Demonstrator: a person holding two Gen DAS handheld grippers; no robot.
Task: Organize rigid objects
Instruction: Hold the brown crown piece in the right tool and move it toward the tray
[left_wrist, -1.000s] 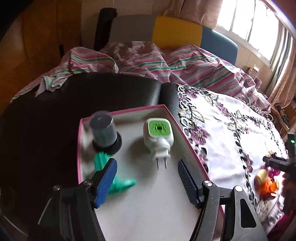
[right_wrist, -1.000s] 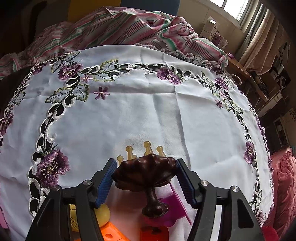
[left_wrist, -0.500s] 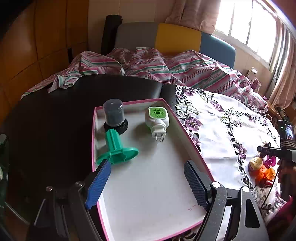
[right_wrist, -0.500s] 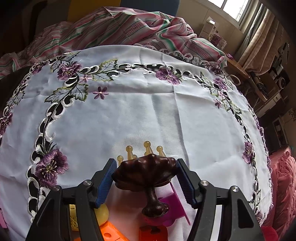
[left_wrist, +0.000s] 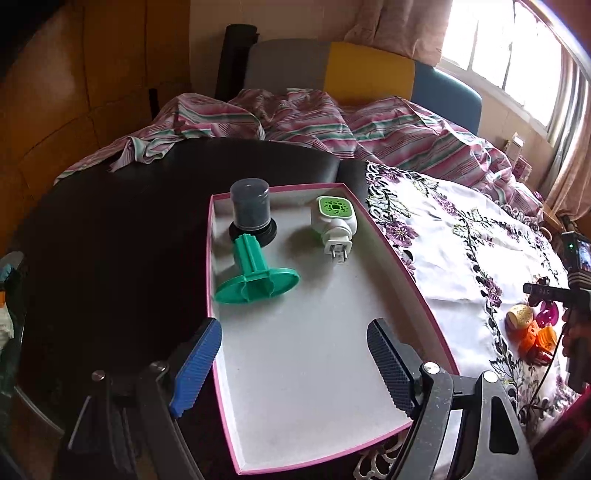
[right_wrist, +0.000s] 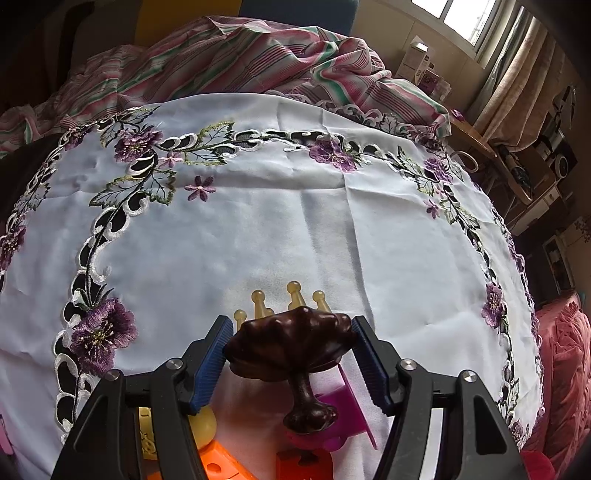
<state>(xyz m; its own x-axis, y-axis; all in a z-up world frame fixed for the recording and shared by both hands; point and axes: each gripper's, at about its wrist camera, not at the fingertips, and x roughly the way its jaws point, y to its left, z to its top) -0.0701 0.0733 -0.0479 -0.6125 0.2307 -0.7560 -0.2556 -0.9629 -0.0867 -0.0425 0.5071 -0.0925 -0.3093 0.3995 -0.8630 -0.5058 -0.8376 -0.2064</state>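
Observation:
My left gripper is open and empty above the near part of a pink-rimmed white tray. In the tray lie a green plastic spool, a dark grey cylinder on a black base and a white-and-green plug-in device. My right gripper is shut on a dark brown wooden massager with amber prongs, held over the white embroidered tablecloth. Under it lie a magenta piece, orange blocks and a yellow piece.
The tray stands on a dark round table beside the tablecloth. The small toys and the right gripper's body show at the right edge. A striped blanket and chairs lie behind.
My left gripper has pulled back and up from the tray, leaving the green spool lying in it. The right gripper holds still with the massager.

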